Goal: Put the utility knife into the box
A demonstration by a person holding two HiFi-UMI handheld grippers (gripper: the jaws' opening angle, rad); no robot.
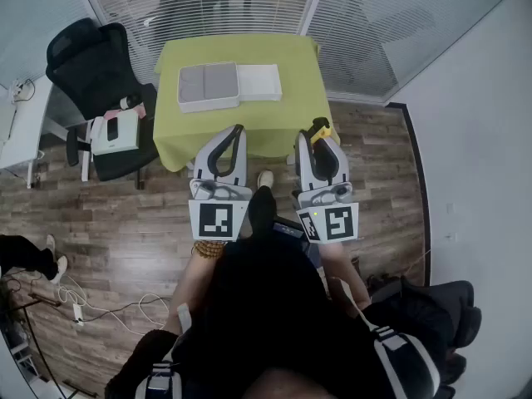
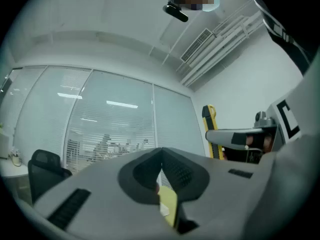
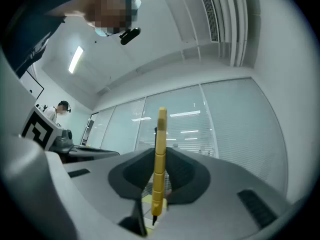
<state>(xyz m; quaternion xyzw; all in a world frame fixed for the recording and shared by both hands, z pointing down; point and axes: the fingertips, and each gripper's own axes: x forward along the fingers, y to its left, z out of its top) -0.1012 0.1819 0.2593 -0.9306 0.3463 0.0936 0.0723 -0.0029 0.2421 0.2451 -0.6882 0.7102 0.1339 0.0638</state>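
A yellow utility knife (image 3: 160, 159) stands upright between the jaws of my right gripper (image 3: 159, 156), which is shut on it. In the head view the knife's yellow end (image 1: 319, 127) sticks out past the right gripper (image 1: 319, 135), just in front of the table's near edge. My left gripper (image 1: 238, 130) is held level beside it, jaws together with nothing in them; its tips (image 2: 161, 151) meet in the left gripper view. The open grey box (image 1: 208, 86) lies on the green table (image 1: 287, 56), with a white lid (image 1: 259, 81) beside it, well ahead of both grippers.
A black office chair (image 1: 91, 65) with white items (image 1: 115, 131) on its seat stands left of the table. Glass walls with blinds (image 1: 374, 15) close off the back. Cables (image 1: 75, 302) lie on the wooden floor at lower left.
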